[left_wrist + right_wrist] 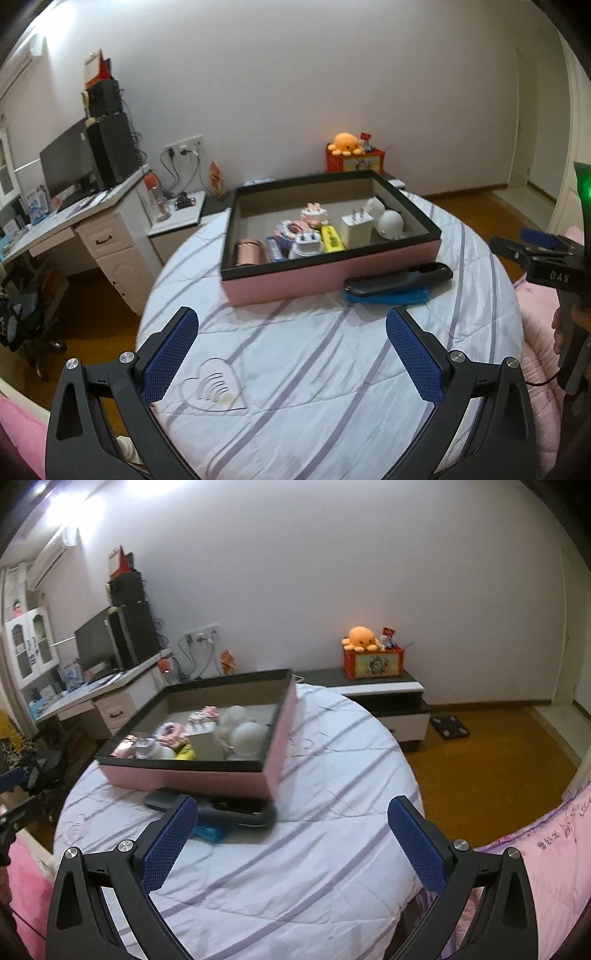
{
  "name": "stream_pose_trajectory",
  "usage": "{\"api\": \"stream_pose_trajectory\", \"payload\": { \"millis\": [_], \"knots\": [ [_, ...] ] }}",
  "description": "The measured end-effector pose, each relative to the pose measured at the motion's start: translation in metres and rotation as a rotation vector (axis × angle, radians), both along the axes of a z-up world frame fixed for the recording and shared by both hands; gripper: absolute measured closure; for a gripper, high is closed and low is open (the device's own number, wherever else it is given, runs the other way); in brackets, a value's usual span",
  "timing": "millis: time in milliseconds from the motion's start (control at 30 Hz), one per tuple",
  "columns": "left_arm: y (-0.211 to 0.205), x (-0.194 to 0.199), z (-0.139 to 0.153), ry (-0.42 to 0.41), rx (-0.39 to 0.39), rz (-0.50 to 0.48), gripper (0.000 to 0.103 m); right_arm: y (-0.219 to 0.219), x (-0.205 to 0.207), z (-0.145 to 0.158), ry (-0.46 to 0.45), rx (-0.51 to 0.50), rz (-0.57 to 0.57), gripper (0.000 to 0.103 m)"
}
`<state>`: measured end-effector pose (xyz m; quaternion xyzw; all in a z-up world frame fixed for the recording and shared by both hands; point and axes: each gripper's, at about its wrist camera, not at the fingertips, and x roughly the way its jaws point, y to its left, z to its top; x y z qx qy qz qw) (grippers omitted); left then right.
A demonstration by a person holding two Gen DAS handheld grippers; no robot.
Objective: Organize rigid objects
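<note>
In the left wrist view, the left gripper (291, 350) hangs spread wide and empty above the striped bedsheet (332, 369). Ahead sits the pink tray (332, 277), holding a white charger (352, 227), a yellow box (332, 240) and a pink cylinder (251, 251); a dark crimping tool (399, 282) lies just beside its front wall. In the right wrist view, the right gripper (291, 830) is likewise wide apart and empty, near the tool (229, 810).

Right gripper (532, 247) cut off by frame edge in left wrist view; blue item (208, 832) mostly hidden under dark tool (236, 810); box (273, 753) contents blurred.
</note>
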<state>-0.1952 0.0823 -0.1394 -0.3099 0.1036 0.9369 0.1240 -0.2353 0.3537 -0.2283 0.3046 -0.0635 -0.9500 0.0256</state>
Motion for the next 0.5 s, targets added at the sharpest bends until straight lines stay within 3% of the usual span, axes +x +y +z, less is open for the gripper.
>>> {"api": "stream_pose_trajectory", "payload": {
  "millis": [133,267,500],
  "knots": [
    [0.020,-0.011,-0.015,-0.049,0.003,-0.044,0.000,0.010,-0.011,-0.010,-0.036,-0.032,0.008,0.000],
    [0.033,-0.019,-0.028,-0.076,-0.028,-0.059,0.000,0.016,-0.024,-0.024,-0.067,-0.140,0.089,0.000],
    [0.022,-0.026,-0.035,-0.100,-0.052,-0.031,0.000,-0.002,-0.058,-0.046,-0.154,-0.266,0.219,0.000]
  ]
}}
